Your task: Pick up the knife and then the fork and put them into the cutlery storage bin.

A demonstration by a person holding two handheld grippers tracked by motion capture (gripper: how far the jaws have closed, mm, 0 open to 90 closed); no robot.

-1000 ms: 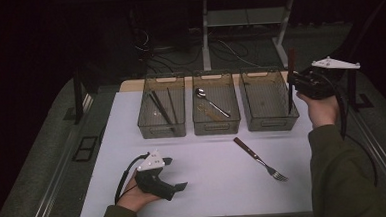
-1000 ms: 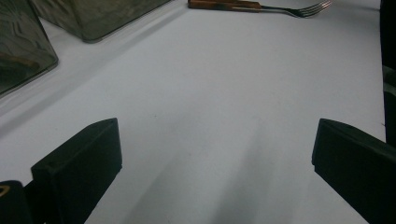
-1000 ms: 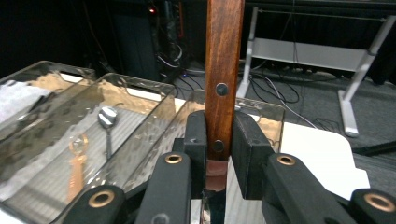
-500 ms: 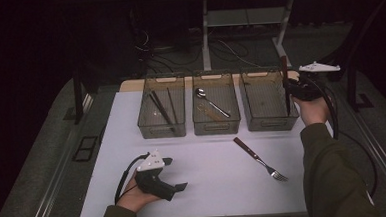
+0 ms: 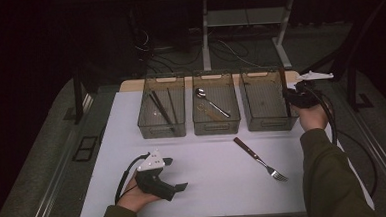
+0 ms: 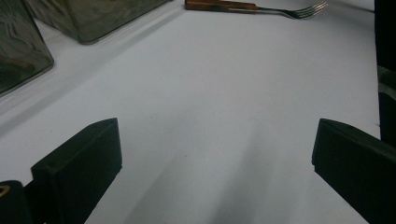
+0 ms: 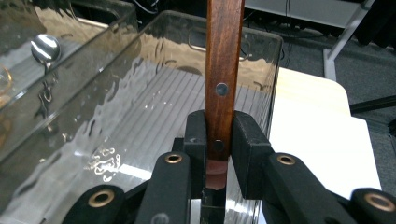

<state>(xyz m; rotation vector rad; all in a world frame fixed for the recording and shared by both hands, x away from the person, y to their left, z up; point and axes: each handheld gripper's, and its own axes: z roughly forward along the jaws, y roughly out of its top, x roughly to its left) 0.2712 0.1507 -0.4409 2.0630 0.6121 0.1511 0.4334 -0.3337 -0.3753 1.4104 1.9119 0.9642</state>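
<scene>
Wooden knife handle (image 7: 223, 74) clamped in right tongs (image 7: 219, 135) over the rightmost bin (image 5: 266, 115) (fork (image 5: 260, 159) nearby); left tongs (image 6: 212, 158) apart.

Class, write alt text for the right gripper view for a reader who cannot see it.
The right gripper clamps a brown wooden handle with metal rivets upright between its black fingers, over an empty clear bin. A spoon lies in the neighbouring bin at left.

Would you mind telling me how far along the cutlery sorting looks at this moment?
Done: chopsticks lie in the left bin and a spoon in the middle bin. In hand: the right gripper clamps a wooden-handled utensil over the right bin. Left: the fork lies on the table; the left gripper rests open.
</scene>
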